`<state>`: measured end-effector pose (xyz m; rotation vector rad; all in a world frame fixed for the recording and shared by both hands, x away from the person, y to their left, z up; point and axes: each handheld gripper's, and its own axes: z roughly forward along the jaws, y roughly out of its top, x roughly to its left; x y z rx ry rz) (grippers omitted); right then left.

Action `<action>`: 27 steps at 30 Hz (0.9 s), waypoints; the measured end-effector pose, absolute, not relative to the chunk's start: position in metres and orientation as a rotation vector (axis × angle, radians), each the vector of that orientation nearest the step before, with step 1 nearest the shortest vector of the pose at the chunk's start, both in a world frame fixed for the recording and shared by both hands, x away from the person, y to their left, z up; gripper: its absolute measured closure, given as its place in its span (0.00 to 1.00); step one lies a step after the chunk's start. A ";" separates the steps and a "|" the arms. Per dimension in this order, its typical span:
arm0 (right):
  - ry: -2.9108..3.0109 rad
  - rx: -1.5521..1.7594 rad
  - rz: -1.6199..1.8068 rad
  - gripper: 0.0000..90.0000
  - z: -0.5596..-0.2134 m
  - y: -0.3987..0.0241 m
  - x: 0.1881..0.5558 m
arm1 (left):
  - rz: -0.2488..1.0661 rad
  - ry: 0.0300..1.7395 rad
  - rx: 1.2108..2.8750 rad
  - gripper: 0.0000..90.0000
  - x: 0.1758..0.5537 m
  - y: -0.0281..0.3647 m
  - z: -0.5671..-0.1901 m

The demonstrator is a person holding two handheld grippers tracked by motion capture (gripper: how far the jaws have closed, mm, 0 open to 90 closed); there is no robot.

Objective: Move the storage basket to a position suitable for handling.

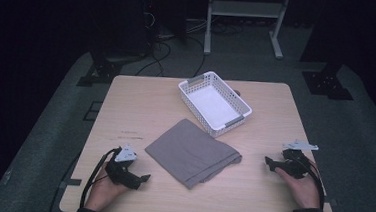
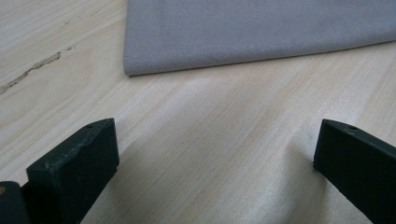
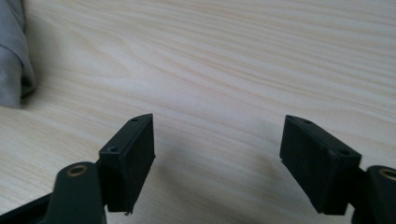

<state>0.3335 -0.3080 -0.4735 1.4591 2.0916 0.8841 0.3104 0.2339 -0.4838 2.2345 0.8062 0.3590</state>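
A folded grey cloth [image 1: 192,153] lies flat in the middle of the wooden table [image 1: 141,102]. Behind it a white slotted basket [image 1: 214,104] stands at an angle, with nothing inside. My left gripper [image 1: 144,177] rests low at the table's front left, open, pointing at the cloth's near corner [image 2: 261,35], with bare wood between its jaws [image 2: 215,140]. At the front right my right gripper [image 1: 268,163] is open too, just off the cloth's right edge [image 3: 14,56]. Its jaws span bare wood [image 3: 219,135].
The table's front edge runs just under both hands. Dark floor with cables, black stand feet [image 1: 328,84] and a white metal frame [image 1: 245,17] lies beyond the far edge. A thin dark scratch [image 2: 32,70] marks the wood left of the cloth.
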 end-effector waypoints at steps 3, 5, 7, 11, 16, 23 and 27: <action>2.103 1.451 0.894 0.31 -0.469 -0.306 0.336 | 0.359 0.806 2.235 0.00 0.310 0.234 -0.484; 2.100 1.445 0.899 0.32 -0.466 -0.305 0.337 | 0.358 0.804 2.235 0.00 0.310 0.234 -0.484; 2.105 1.442 0.905 0.33 -0.463 -0.303 0.338 | 0.358 0.803 2.236 0.00 0.311 0.234 -0.484; 2.116 1.425 0.910 0.33 -0.458 -0.301 0.342 | 0.357 0.801 2.236 0.00 0.311 0.234 -0.484; 2.131 1.408 0.917 0.33 -0.450 -0.297 0.347 | 0.357 0.802 2.236 0.00 0.311 0.234 -0.484; 2.147 1.390 0.923 0.33 -0.440 -0.291 0.355 | 0.357 0.802 2.236 0.00 0.311 0.234 -0.484; 2.152 1.382 0.929 0.34 -0.436 -0.288 0.360 | 0.356 0.799 2.238 0.00 0.311 0.234 -0.484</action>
